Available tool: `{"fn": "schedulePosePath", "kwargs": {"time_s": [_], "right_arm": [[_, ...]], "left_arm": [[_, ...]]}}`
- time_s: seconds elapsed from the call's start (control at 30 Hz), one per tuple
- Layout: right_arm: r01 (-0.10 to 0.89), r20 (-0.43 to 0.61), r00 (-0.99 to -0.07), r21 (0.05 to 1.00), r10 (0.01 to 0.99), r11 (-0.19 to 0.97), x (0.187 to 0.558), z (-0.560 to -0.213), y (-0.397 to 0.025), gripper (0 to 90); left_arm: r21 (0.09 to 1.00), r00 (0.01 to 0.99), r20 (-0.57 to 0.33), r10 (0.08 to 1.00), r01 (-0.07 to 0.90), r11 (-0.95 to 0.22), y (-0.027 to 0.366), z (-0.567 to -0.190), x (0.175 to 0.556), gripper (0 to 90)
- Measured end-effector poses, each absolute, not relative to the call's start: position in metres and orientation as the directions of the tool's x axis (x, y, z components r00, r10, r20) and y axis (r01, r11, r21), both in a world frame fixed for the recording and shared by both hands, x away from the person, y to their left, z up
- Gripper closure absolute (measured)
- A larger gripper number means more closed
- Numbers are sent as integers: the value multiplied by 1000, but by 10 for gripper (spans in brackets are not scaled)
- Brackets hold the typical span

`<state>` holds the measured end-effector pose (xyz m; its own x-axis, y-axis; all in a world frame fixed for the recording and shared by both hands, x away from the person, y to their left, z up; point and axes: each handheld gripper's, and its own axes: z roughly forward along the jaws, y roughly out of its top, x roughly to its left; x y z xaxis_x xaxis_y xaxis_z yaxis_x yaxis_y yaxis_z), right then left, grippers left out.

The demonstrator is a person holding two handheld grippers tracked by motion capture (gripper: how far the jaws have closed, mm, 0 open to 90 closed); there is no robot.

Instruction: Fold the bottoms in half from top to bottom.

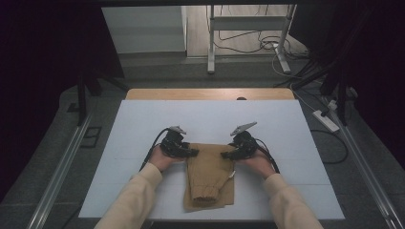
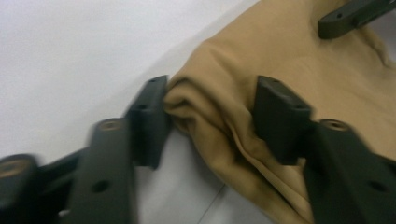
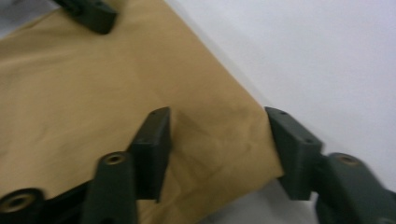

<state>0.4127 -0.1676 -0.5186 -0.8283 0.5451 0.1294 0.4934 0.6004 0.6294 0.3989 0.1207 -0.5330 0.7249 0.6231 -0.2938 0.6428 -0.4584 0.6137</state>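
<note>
A white tabletop (image 1: pixel 143 124) fills the middle of the frame, with a folded tan garment (image 1: pixel 210 176) lying lower centre. The left gripper (image 2: pixel 210 114), jaws wide, straddles a bunched corner of the cloth; the right gripper (image 3: pixel 217 144), also wide, straddles the opposite flat corner. Closing now, either might catch just the top layer, and the fold would likely slip apart when lifted.

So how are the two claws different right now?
The left claw straddles a bunched, wrinkled corner of the tan cloth, while the right claw straddles a flat, smooth corner. The left claw sits at the cloth's left edge, the right claw at its right. Both are open.
</note>
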Motion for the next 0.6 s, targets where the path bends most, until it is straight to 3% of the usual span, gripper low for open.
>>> {"fn": "schedulePosePath", "kwargs": {"time_s": [0.2,0.6], "right_arm": [[460,126,-858,621,499,635,407,-516,-164,721],[408,40,-851,679,524,611,418,-502,-162,780]], "left_arm": [[623,750,-256,610,611,-489,117,-529,394,710],[683,749,-215,627,574,-452,120,-514,407,740]]}}
